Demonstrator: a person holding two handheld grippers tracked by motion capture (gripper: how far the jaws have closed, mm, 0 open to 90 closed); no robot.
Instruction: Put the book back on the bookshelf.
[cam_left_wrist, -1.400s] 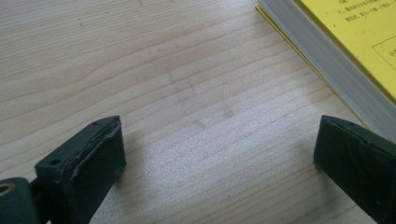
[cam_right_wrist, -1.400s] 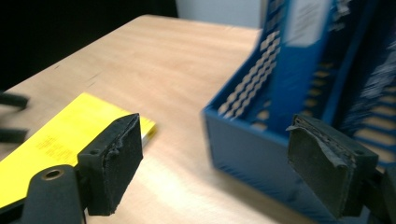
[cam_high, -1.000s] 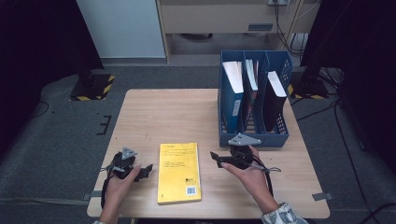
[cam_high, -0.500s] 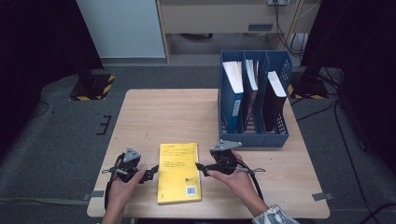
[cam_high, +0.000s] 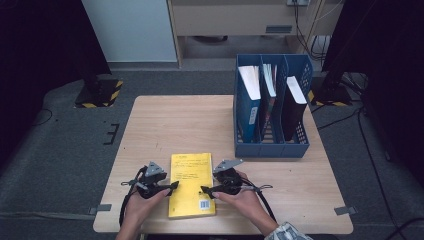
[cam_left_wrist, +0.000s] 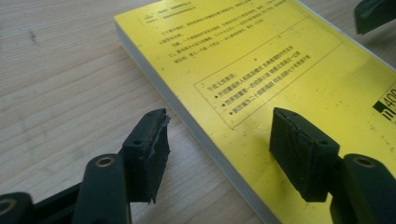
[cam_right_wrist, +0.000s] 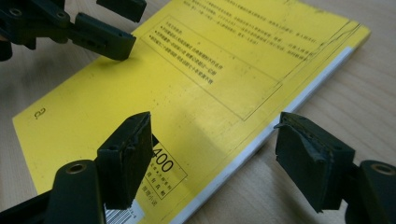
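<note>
I see the wooden table (cam_high: 200, 125) standing on grey carpet (cam_high: 60, 165), a beige cabinet (cam_high: 240, 20) behind the table, darkness on both sides.

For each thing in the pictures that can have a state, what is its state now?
yellow book: closed, lying flat on the table.
left tongs: open, jaws either side of the book's edge, just been closing.
right tongs: open, astride the opposite edge, just been closing.
blue file holder: upright, holding three books.

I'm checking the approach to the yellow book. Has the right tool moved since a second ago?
Yes. In the high view the right tool has come left and toward the person, away from the blue file rack, onto the right edge of the yellow book.
</note>
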